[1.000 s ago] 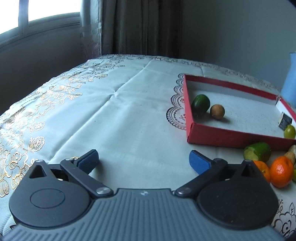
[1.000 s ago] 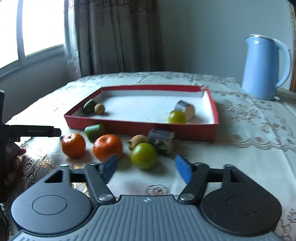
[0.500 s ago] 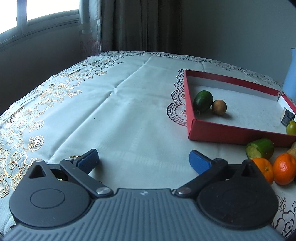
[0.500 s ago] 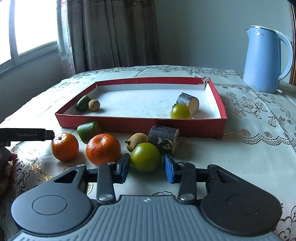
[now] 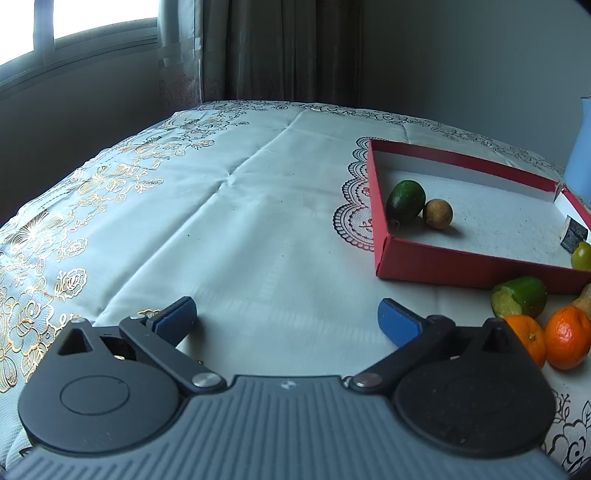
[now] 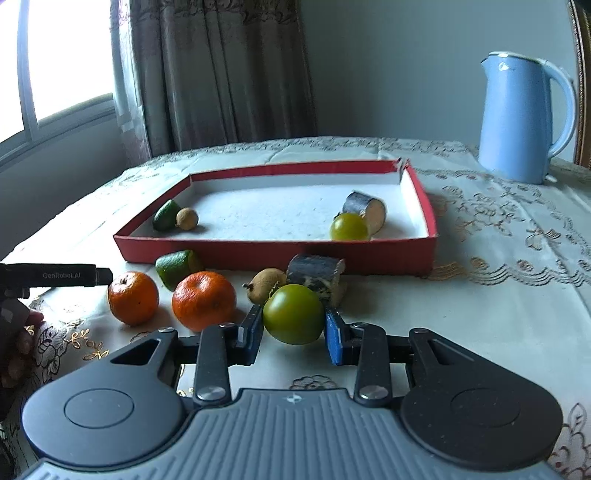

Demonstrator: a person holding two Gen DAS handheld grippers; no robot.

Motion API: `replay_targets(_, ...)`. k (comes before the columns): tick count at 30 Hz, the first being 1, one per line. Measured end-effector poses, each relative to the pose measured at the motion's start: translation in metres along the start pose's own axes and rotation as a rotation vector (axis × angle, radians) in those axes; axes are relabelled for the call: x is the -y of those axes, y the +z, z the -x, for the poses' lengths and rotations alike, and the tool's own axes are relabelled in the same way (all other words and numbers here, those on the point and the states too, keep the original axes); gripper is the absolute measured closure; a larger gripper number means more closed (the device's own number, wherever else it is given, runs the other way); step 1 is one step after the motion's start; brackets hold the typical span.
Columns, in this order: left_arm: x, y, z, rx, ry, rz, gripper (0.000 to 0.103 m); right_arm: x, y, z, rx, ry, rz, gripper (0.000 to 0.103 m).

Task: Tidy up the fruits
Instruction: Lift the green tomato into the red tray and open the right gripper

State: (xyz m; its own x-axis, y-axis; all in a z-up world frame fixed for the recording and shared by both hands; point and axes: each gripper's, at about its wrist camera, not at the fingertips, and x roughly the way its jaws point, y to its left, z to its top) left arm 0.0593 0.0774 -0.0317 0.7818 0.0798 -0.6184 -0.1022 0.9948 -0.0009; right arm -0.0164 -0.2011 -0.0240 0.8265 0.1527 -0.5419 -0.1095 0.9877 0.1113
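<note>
Green round fruit [image 6: 293, 314], no long axis, between closing right tongs [image 6: 293, 330].

Ahead of the tongs the surface [image 5: 229, 206] is spread with a pale tablecloth [image 6: 509, 258], creased across the middle and edged with gold flower embroidery on the left and dark lace scallops further right. Beyond its far edge a brown curtain [image 6: 221, 74] hangs in folds against a plain grey-blue wall [image 5: 461, 55], with a strip of sheer lace beside it. Up and to the left of the tongs a window [image 5: 99, 22] with a grey frame lets in bright white daylight.
</note>
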Motion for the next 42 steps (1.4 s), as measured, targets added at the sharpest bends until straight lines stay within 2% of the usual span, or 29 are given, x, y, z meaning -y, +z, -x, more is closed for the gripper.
replay_targets(12,0.0,0.0,0.0,0.0,0.0,0.0,0.0,0.029,0.013,0.013,0.088,-0.082,-0.039,0.069)
replay_targets(19,0.0,0.0,0.0,0.0,0.0,0.0,0.0,0.036,0.023,0.011,0.113,-0.123,-0.014,0.069)
replay_targets(29,0.0,0.0,0.0,0.0,-0.001,0.0,0.0,0.044,0.053,-0.022,0.095,-0.18,0.029,0.069)
replay_targets(42,0.0,0.0,0.0,0.0,-0.001,0.001,0.0,0.042,0.055,-0.055,0.037,-0.215,0.092,0.069)
